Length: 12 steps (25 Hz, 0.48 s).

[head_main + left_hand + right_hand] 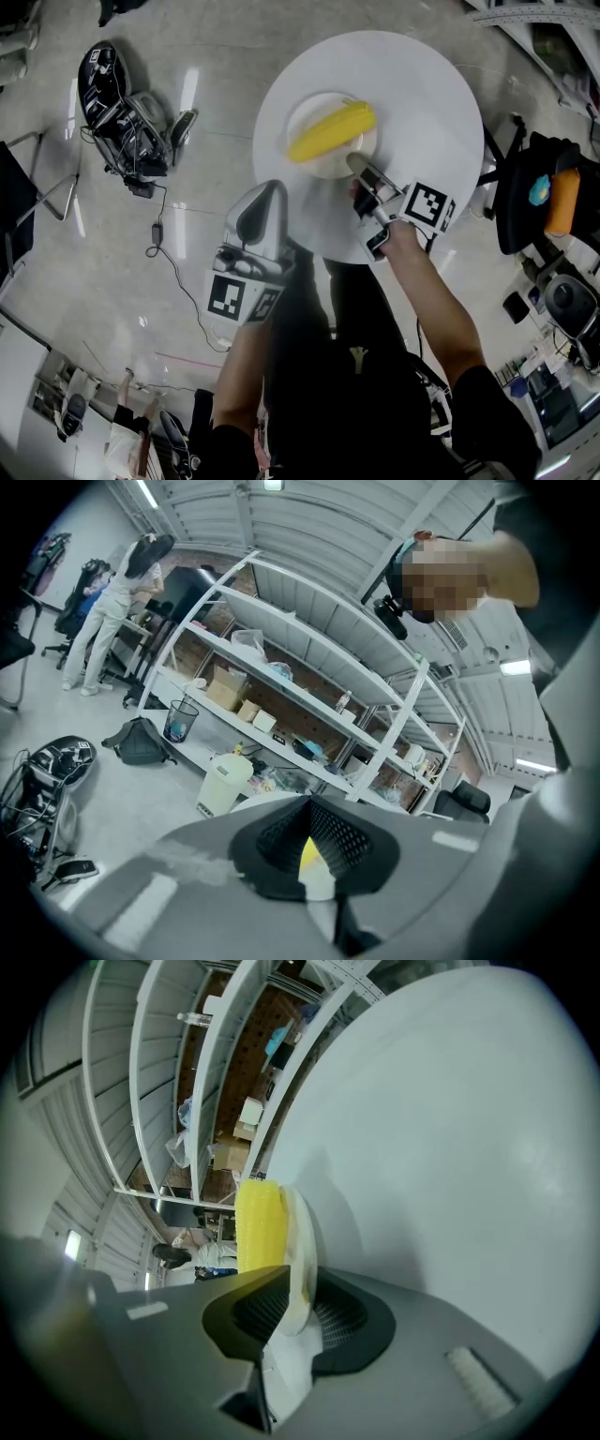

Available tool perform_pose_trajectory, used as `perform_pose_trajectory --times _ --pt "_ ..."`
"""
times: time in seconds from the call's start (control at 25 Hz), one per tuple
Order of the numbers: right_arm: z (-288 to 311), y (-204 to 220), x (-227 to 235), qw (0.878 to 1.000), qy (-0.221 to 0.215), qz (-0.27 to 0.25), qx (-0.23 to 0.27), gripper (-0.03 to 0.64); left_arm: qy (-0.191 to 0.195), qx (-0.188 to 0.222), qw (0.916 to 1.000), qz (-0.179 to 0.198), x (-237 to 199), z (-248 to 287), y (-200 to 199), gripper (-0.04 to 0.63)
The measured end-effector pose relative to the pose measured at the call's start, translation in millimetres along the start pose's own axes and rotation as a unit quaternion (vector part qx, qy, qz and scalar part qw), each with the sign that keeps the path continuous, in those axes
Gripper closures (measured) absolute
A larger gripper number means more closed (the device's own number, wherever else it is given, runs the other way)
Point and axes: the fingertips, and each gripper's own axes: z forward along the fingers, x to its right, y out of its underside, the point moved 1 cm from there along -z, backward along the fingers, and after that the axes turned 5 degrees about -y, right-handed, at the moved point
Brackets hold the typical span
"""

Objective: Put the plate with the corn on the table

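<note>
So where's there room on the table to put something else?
The table is bare along its far and right sides, past the plate with the corn. The near edge is crowded: the right gripper is at the plate's rim, the left gripper by the near-left edge.

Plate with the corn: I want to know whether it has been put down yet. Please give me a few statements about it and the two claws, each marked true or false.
1. The plate sits on the round white table. True.
2. The corn lies on the bare table beside the plate. False: it lies on the plate.
3. The plate's rim stands between the jaws of the right claw. True.
4. The left claw has the plate's rim between its jaws too. False: it is off the plate, at the table's near edge, with nothing between its jaws.
</note>
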Motion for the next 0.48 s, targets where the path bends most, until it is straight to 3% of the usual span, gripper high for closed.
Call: perform_pose_trajectory --times 0.24,0.36,0.48 --pt "-1 2 -4 1.000 0.018 -0.018 0.006 0.496 0.001 0.000 1.0000 0.001 -1 -1 1 0.592" --pt "4 0 -15 0.999 -0.008 -0.048 0.005 0.482 0.001 0.002 1.0000 0.000 -1 -2 0 0.592" --pt "5 1 -19 0.998 -0.006 -0.069 0.004 0.470 0.003 0.003 1.0000 -0.002 -2 -4 0 0.592"
